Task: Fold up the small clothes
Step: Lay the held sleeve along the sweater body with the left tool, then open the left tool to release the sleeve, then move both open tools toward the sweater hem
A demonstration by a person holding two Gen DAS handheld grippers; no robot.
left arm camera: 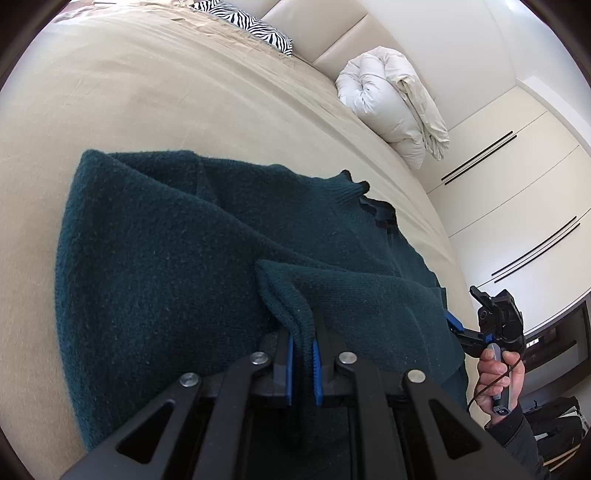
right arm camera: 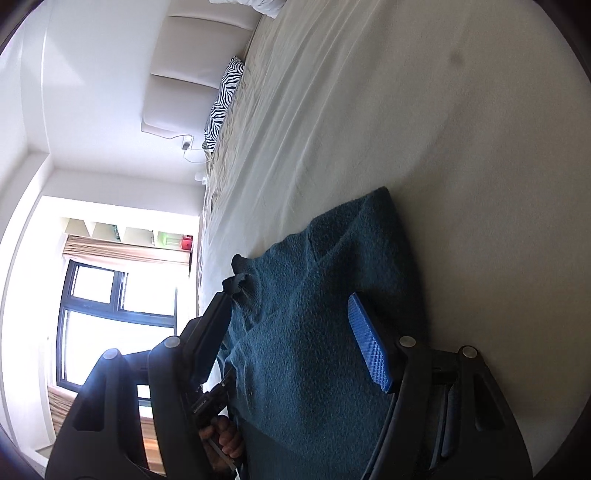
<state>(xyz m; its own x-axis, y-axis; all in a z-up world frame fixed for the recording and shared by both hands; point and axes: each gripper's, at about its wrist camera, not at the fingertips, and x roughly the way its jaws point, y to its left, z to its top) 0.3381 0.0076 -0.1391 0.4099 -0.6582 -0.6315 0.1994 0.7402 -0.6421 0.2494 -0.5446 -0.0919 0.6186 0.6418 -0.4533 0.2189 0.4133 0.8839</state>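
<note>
A dark teal knitted sweater (left arm camera: 159,258) lies on the beige bed sheet (left arm camera: 155,103), partly folded over itself. My left gripper (left arm camera: 303,343) is shut on a ribbed edge of the sweater and holds that fold lifted above the rest. In the right wrist view the sweater (right arm camera: 314,350) fills the space between the wide-apart fingers of my right gripper (right arm camera: 295,325); its blue pad (right arm camera: 369,347) rests against the cloth. The right gripper also shows in the left wrist view (left arm camera: 458,328) at the sweater's right edge, held by a hand.
A rolled white duvet (left arm camera: 391,107) and a zebra-print pillow (left arm camera: 247,26) lie at the head of the bed by the padded headboard (left arm camera: 332,37). White wardrobe doors (left arm camera: 517,192) stand to the right. A window (right arm camera: 110,314) is beyond the bed's far side.
</note>
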